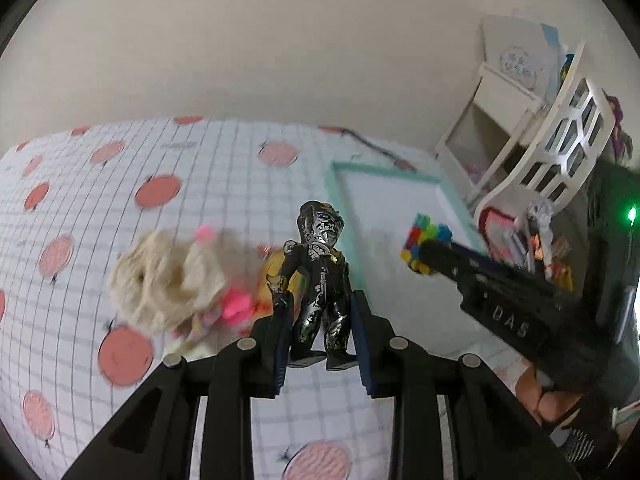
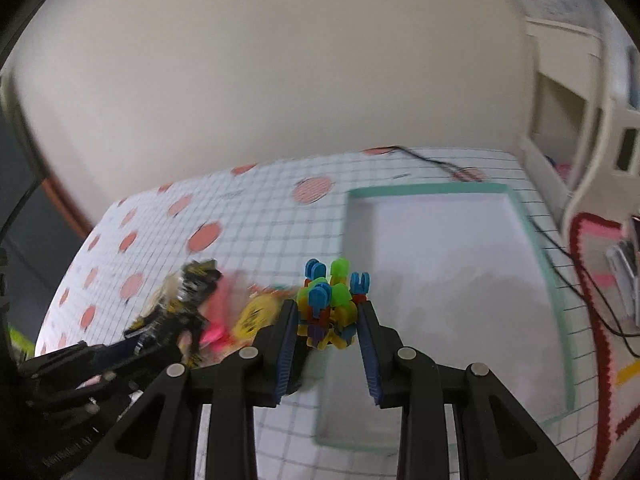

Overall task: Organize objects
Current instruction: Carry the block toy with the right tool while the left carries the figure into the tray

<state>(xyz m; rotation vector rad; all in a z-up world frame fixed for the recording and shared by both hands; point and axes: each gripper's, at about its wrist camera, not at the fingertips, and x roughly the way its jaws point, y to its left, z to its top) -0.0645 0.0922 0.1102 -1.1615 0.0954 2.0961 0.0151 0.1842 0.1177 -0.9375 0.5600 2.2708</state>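
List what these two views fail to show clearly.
- Left wrist view: the yellow toy is mostly hidden behind the black-and-silver action figure.
- Left wrist view: the fluffy beige plush is motion-blurred.
- Right wrist view: the mint-rimmed white tray has its near edge covered by the right gripper.

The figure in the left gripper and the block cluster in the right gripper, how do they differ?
The figure is black and silver with some yellow; the block cluster is bright blue, green, yellow and red. The figure is one humanoid piece standing upright between the fingers; the cluster is many small pieces joined in a lump. The cluster hangs over the tray, the figure over the tablecloth. Both are clamped in a gripper.
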